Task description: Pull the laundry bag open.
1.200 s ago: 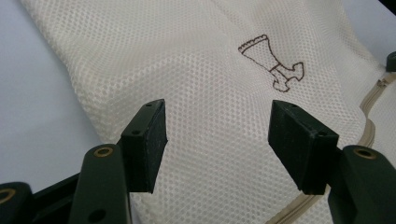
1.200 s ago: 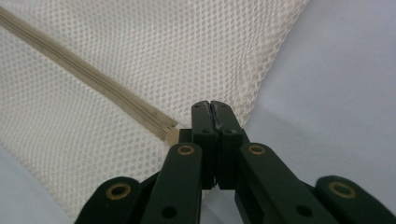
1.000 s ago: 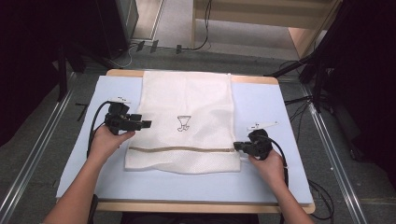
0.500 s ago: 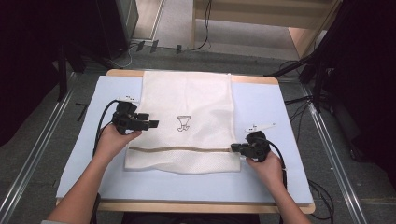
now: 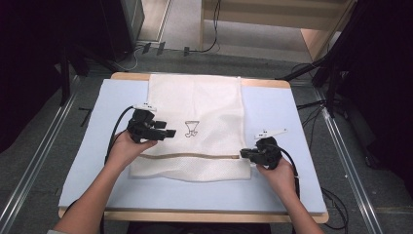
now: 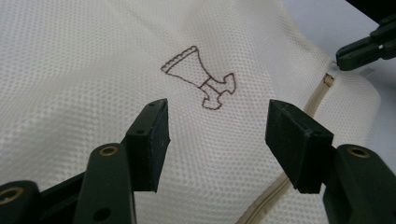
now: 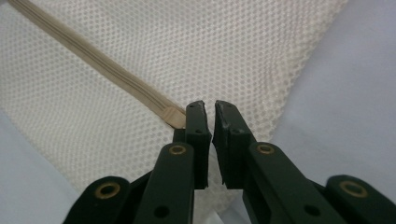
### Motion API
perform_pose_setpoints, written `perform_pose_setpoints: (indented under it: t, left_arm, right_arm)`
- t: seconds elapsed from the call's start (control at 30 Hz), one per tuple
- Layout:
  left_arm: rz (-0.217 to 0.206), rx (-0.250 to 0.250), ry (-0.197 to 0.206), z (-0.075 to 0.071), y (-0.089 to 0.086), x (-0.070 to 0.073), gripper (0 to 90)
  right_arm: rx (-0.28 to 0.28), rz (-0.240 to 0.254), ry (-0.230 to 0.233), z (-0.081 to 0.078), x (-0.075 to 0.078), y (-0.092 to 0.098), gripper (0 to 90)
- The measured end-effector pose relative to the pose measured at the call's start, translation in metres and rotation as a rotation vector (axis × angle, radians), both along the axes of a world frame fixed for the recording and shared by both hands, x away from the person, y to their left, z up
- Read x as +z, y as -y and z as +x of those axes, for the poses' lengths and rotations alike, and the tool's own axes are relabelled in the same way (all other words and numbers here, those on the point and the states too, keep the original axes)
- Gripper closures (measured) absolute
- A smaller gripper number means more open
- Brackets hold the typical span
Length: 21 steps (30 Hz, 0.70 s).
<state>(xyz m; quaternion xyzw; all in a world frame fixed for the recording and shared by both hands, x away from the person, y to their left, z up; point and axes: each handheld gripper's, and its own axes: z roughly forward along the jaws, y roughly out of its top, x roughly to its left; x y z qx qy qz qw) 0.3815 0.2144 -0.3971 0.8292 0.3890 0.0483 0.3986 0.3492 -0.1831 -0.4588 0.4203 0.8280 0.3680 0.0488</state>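
Note:
A white mesh bag (image 5: 195, 112) lies flat on the pale blue mat (image 5: 272, 112), with a brown goblet-shaped mark (image 5: 191, 128) at its middle and a beige zipper (image 5: 195, 156) across its near part. My left gripper (image 5: 170, 132) hovers over the mesh just left of the mark (image 6: 201, 77). Its jaws (image 6: 219, 109) stand open, have just been closing a little, and hold nothing. My right gripper (image 5: 243, 153) sits at the zipper's right end (image 7: 170, 114). Its jaws (image 7: 209, 109) have just been opening to a narrow slit with nothing between them.
The mat covers a wooden table (image 5: 126, 76). Cables (image 5: 209, 46) run over the grey floor beyond it, and metal rails (image 5: 29, 161) line both sides. Dark equipment stands at the far left and right. In the left gripper view the right gripper (image 6: 345, 51) shows at the bag's far edge.
My left hand has moved right, from the bag's left edge in over the mesh toward the brown mark. The right hand has stayed at the zipper's end.

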Motion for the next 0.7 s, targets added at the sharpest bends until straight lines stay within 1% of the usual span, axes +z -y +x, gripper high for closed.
perform_pose_setpoints:
  t: [0.07, 0.13, 0.23, 0.27, 0.37, 0.4, 0.43, 0.5, 0.57, 0.63, 0.7]
  left_arm:
    - [-0.002, -0.016, 0.005, -0.001, 0.006, 0.0, 43.9]
    - [-0.007, -0.036, 0.002, -0.003, 0.012, 0.0, 47.0]
    - [-0.009, -0.063, -0.002, -0.004, 0.021, -0.001, 49.0]
    - [-0.006, -0.069, -0.004, -0.005, 0.024, 0.0, 49.4]
    - [-0.008, -0.084, -0.014, -0.006, 0.033, 0.0, 48.5]
    - [-0.004, -0.087, -0.011, -0.007, 0.036, -0.001, 48.4]
    - [0.008, -0.093, -0.01, -0.007, 0.039, 0.0, 47.7]
    - [0.008, -0.097, -0.016, -0.008, 0.044, -0.001, 45.0]
    - [0.001, -0.109, -0.027, -0.008, 0.049, -0.002, 45.4]
    - [0.004, -0.117, -0.027, -0.008, 0.054, -0.003, 46.0]
    - [0.002, -0.131, -0.039, -0.008, 0.061, -0.005, 47.3]
  right_arm:
    - [-0.003, -0.009, -0.003, 0.001, -0.002, 0.003, 83.7]
    - [0.0, -0.012, -0.007, 0.002, -0.005, 0.004, 84.1]
    - [0.007, -0.019, -0.003, 0.003, -0.008, 0.004, 84.3]
    - [0.017, -0.024, 0.007, 0.002, -0.01, 0.003, 84.6]
    - [0.055, -0.04, 0.078, -0.002, -0.014, 0.002, 86.3]
    - [0.061, -0.034, 0.094, -0.003, -0.015, 0.003, 86.7]
    - [0.056, -0.028, 0.099, -0.004, -0.016, 0.003, 87.0]
    - [0.047, -0.005, 0.088, -0.003, -0.018, 0.005, 87.3]
    - [0.037, 0.006, 0.069, -0.002, -0.018, 0.005, 88.0]
    - [0.029, 0.005, 0.047, -0.001, -0.016, 0.005, 88.8]
    - [0.024, -0.01, 0.049, -0.001, -0.015, 0.003, 90.0]
